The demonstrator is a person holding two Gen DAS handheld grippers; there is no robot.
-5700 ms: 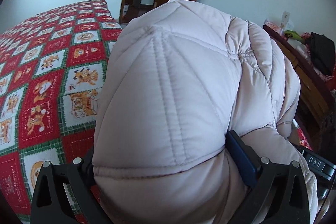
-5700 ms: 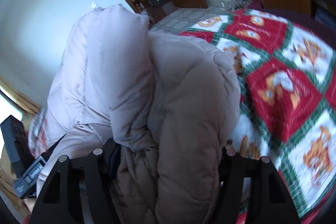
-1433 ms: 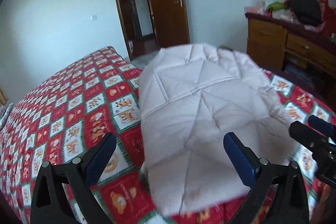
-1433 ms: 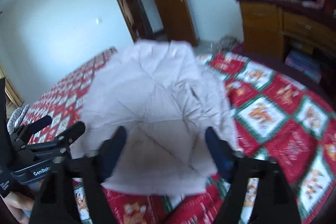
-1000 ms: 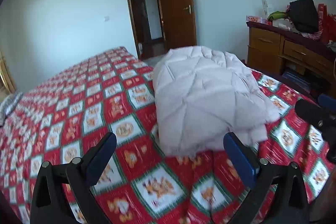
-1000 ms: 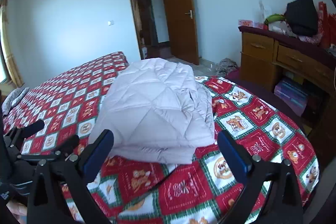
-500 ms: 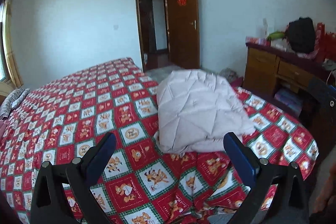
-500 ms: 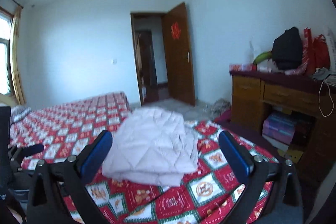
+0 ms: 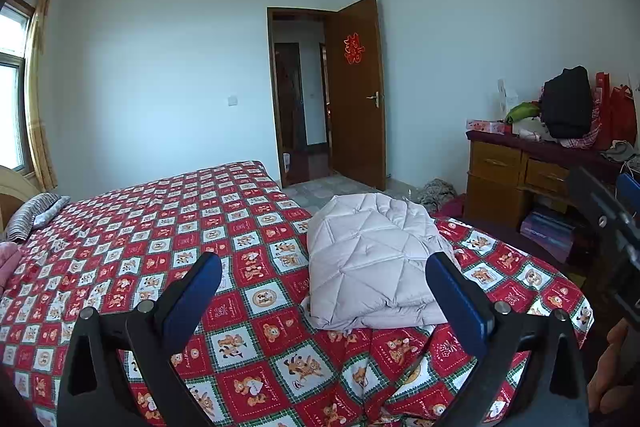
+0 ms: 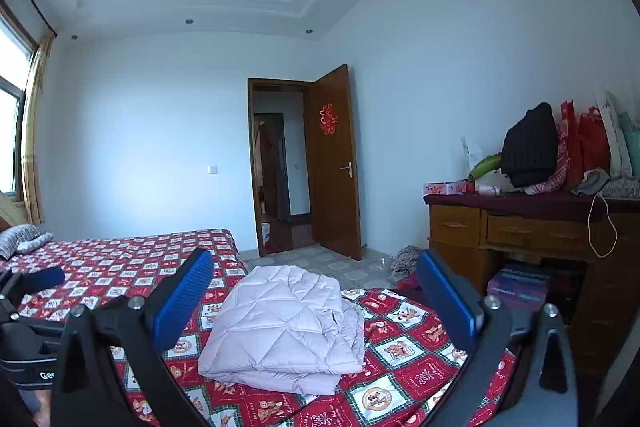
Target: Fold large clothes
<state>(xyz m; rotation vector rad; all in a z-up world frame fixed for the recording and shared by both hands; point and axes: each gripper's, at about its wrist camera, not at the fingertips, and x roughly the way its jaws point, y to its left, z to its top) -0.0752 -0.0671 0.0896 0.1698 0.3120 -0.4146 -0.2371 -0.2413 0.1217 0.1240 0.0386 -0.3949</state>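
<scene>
A pale pink quilted down jacket (image 9: 372, 263) lies folded in a flat stack on the near corner of the bed with a red cartoon-print cover (image 9: 160, 235). It also shows in the right wrist view (image 10: 284, 327). My left gripper (image 9: 320, 291) is open and empty, held back from the jacket and above the bed. My right gripper (image 10: 312, 291) is open and empty too, also well back from the jacket. The left gripper's tip shows at the left edge of the right wrist view (image 10: 40, 277).
A wooden dresser (image 9: 516, 179) piled with bags and clothes stands at the right. A brown door (image 9: 356, 95) stands open at the far wall. A striped pillow (image 9: 32, 215) lies at the bed's far left. A cloth heap (image 10: 404, 259) lies on the tiled floor.
Both grippers let go of the jacket and pulled back and up from it. The folded jacket stays on the bed corner and now looks smaller and farther away.
</scene>
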